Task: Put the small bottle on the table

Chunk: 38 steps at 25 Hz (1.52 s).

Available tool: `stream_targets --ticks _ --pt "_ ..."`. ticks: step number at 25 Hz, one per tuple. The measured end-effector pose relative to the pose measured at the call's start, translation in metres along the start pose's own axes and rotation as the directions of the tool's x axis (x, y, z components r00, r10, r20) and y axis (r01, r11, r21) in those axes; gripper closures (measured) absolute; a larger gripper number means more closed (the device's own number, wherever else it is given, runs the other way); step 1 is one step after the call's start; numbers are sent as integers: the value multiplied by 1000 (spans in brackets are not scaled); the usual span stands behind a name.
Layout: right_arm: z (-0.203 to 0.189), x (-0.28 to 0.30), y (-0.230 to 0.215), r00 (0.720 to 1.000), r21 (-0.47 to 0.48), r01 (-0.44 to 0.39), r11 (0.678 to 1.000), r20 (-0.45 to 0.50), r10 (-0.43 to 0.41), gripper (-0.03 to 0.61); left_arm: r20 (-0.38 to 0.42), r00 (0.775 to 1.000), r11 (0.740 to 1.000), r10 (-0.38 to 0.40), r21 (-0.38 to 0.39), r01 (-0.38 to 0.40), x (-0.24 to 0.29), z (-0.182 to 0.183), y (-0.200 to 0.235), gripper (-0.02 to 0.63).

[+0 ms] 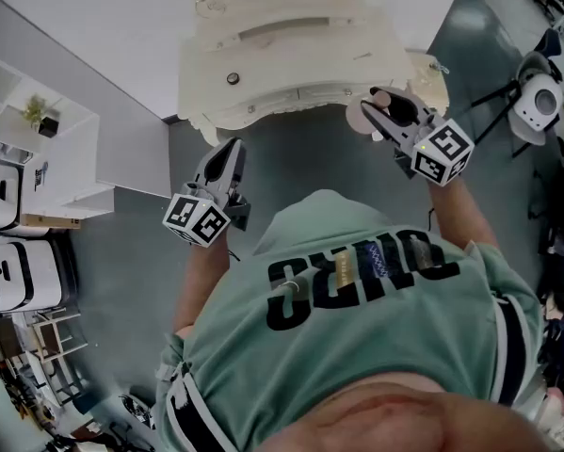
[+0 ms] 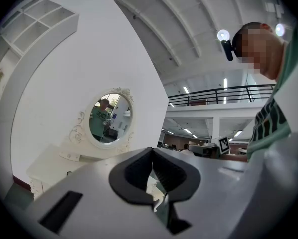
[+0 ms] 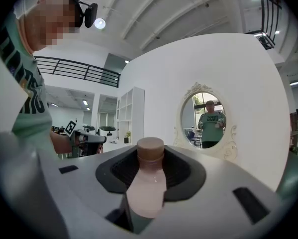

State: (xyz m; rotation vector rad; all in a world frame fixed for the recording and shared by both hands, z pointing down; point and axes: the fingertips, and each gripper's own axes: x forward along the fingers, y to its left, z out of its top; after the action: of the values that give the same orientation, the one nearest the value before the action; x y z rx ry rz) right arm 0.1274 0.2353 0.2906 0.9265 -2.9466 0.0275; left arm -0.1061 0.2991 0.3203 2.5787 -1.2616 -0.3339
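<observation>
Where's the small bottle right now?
The small bottle is clamped in the tongs of the right gripper, upper right in the head view, beside the white dressing table.

The small bottle (image 3: 147,188) is pale pink with a brown cap; the table (image 1: 291,59) cream-white; the left gripper (image 2: 152,164) and right gripper (image 1: 383,113) grey, black-padded, with black-and-white marker cubes; the shirt (image 1: 376,347) mint green, black-lettered

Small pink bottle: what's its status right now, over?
Right tongs clamped on small pink bottle with tan cap. Left tongs shut, empty. White carved dressing table just ahead; nothing seen blocking.
</observation>
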Motion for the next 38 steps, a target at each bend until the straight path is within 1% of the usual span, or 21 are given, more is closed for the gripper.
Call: stream_targets --ticks 6,10,17,23,27,32,38 --pt "0 2 0 1000 -21 -20 1000 -10 20 453 -7 1000 1000 -1 3 1 8 -3 3 603" --pt "3 -5 -7 999 -25 -42 999 -2 42 453 -3 1000 1000 0 -5 0 25 -5 -6 603" --pt "7 -41 -41 997 -41 -80 996 -2 80 453 11 1000 1000 -2 6 2 73 -14 -49 603" --pt "4 -70 -71 992 -47 -126 991 -3 126 453 16 1000 1000 23 -2 -23 107 -34 -83 603" --pt "1 -80 -87 988 -41 -153 987 -5 153 453 5 999 999 44 -2 -44 123 -44 -96 603" --pt "-4 -79 -102 985 -17 -170 985 7 170 453 -14 998 998 68 -5 -68 133 -49 -95 603" --pt "-11 -51 -110 986 -1 -167 986 -1 167 453 -21 997 997 70 -27 -71 137 -50 -64 603"
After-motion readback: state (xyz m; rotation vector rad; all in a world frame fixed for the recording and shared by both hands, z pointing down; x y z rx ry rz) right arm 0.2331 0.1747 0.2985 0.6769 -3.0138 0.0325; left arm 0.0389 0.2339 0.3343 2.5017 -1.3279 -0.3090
